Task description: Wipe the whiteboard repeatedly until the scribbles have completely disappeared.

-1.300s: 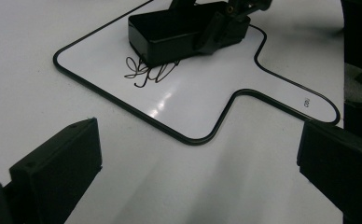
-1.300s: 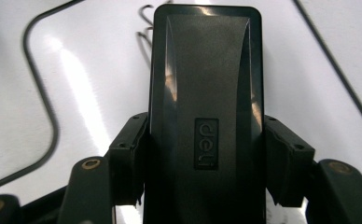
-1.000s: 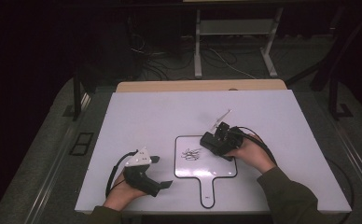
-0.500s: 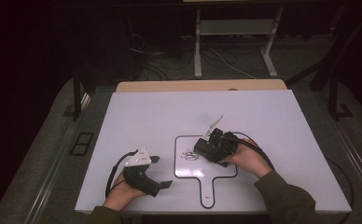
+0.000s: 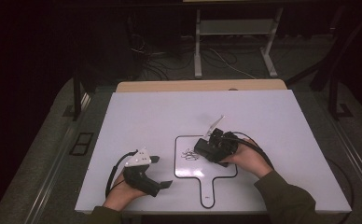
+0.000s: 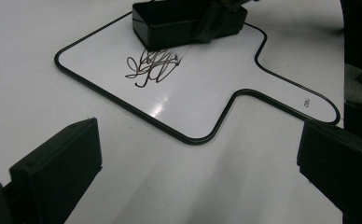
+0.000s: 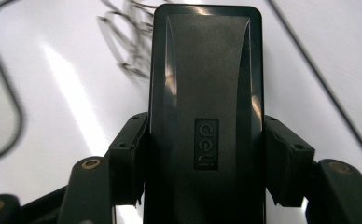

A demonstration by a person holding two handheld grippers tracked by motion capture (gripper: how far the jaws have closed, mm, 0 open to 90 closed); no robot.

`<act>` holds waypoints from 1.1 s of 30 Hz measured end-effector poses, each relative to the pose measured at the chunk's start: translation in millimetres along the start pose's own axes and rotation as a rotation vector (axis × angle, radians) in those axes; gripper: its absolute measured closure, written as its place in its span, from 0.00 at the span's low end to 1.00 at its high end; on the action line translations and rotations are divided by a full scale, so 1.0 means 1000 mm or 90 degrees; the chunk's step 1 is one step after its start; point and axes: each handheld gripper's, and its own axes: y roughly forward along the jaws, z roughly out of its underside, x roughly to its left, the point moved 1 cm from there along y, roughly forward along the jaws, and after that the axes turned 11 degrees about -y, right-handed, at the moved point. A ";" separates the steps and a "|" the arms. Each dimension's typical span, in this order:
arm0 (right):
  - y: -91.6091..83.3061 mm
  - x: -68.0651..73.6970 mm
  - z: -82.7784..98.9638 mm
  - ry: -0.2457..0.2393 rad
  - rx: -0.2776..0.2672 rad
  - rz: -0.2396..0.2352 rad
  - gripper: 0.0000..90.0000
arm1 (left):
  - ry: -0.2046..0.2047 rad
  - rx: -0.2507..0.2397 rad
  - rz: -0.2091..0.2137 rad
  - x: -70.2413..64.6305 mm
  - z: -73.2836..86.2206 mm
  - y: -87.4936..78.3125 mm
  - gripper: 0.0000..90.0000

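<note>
High view | right claw (image 5: 202, 148) gripping eraser (image 5: 206, 148), nearer scribble (image 5: 190, 154) | left claw (image 5: 162, 171) wide

Left tongs (image 5: 164, 171): black body, grey three-cornered plate on top, black cable looping off behind. Block-shaped black jaws with small screw holes. Right tongs (image 5: 202, 148): black, pale plate, thick black cable; brass-coloured screws at jaw bases. Olive-green sleeve (image 5: 288, 200) at lower right.

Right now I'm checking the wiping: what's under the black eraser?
The small whiteboard, with the scribble showing just beside the eraser. Any ink beneath the eraser is covered.
</note>
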 end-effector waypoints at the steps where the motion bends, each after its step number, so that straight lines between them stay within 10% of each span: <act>1: -0.001 -0.003 0.003 0.009 0.000 0.004 0.43 | 0.000 0.000 0.000 0.000 0.000 0.000 0.00; 6: -0.004 -0.015 0.013 0.045 0.002 0.016 0.43 | 0.000 0.000 0.000 0.000 0.000 0.001 0.00; 24: 0.007 0.026 -0.021 -0.056 -0.004 -0.031 0.43 | -0.002 -0.001 0.000 0.000 0.000 0.001 0.00; 33: 0.006 -0.005 -0.014 -0.006 0.005 -0.003 0.43 | -0.003 0.001 0.000 0.000 0.000 0.001 0.00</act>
